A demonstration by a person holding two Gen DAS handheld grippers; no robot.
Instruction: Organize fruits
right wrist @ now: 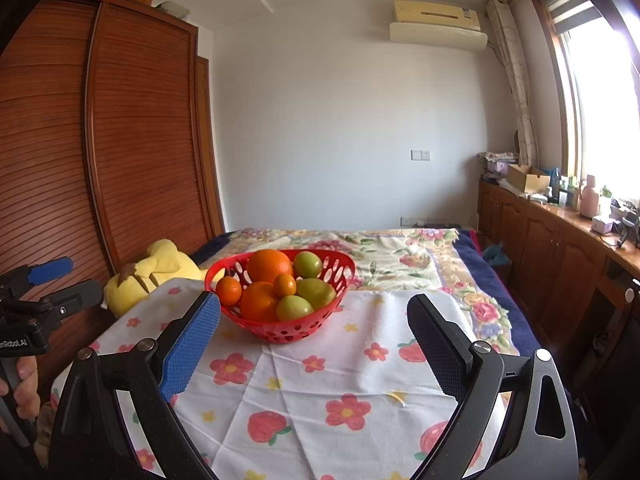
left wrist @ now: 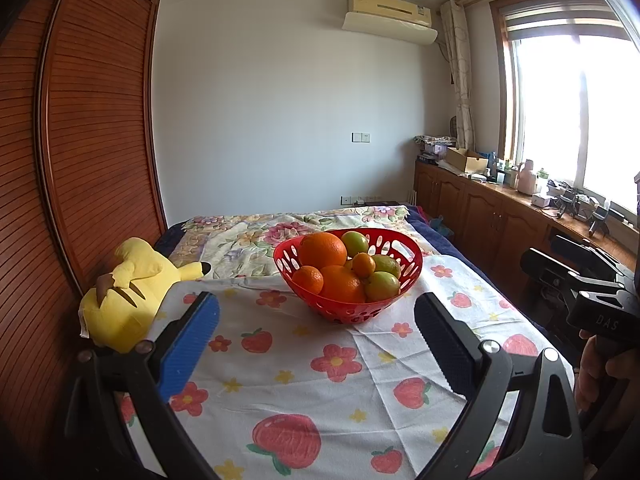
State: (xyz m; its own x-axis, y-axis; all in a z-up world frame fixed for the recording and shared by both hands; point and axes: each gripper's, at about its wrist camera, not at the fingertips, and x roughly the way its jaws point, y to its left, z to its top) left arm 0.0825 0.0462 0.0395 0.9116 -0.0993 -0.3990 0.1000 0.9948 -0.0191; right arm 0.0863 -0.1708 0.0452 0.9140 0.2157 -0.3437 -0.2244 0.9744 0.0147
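Both the left hand-held gripper (left wrist: 316, 320) and right hand-held gripper (right wrist: 314, 320) are held wide open, empty; the top orange (right wrist: 269, 266) in the red basket (right wrist: 340, 264) should be approached squarely

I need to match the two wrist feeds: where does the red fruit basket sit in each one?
Left wrist view: the red fruit basket sits centre, slightly right, on the flower-print cloth, beyond the open tool tips.
Right wrist view: the red fruit basket sits left of centre, just past the blue pad.
Shared landmark: the yellow plush toy, left of the basket in both views.
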